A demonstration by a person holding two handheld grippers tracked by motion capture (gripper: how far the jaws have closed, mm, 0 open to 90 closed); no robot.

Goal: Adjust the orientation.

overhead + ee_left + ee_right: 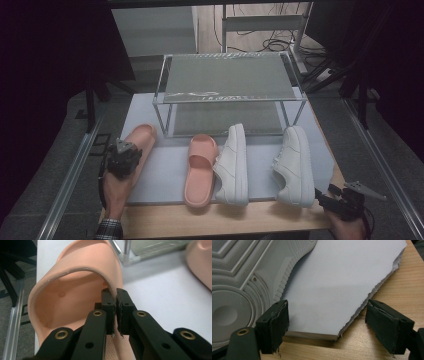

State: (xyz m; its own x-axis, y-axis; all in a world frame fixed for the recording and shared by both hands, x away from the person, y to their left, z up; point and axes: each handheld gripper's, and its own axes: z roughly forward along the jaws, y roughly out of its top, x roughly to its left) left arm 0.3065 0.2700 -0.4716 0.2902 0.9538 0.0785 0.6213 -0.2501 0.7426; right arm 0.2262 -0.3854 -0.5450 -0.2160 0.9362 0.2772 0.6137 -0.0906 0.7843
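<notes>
At far centre of the table [165, 220] stands a two-level rack [230, 92] of metal frame with see-through shelves; both shelves bare, all shoes lie on the pale grey mat [165, 170] near it.

Left side: pink slipper [141, 140] at the mat's left edge, toe pointing far. Left hand [116, 192] comes in from the near edge, forearm angled far, checked cuff at the wrist. Left gripper [123, 159] sits over the slipper's near part. Left gripper view: jaws closed tight on the right edge of the slipper's strap [82, 270], pads pinching it from both sides. Slipper is smooth rubbery foam, arched strap, dimpled footbed.

Centre: second pink slipper [201, 170], same kind, toe near. Just right of it and touching, a white sneaker [233, 165] tipped on its side. Further right, well apart, another white sneaker [295, 165], also on its side, sole facing right.

Right side: right hand [347, 227] at the near right corner, right gripper [324, 197] low by the table edge, just beside that sneaker's near end. Right gripper view: jaws wide apart, holding nothing, over the torn corner of the mat and wood-grain tabletop; sneaker's ribbed grey-white sole [239, 282] at left, near the left jaw. Jaw pads look frayed.
</notes>
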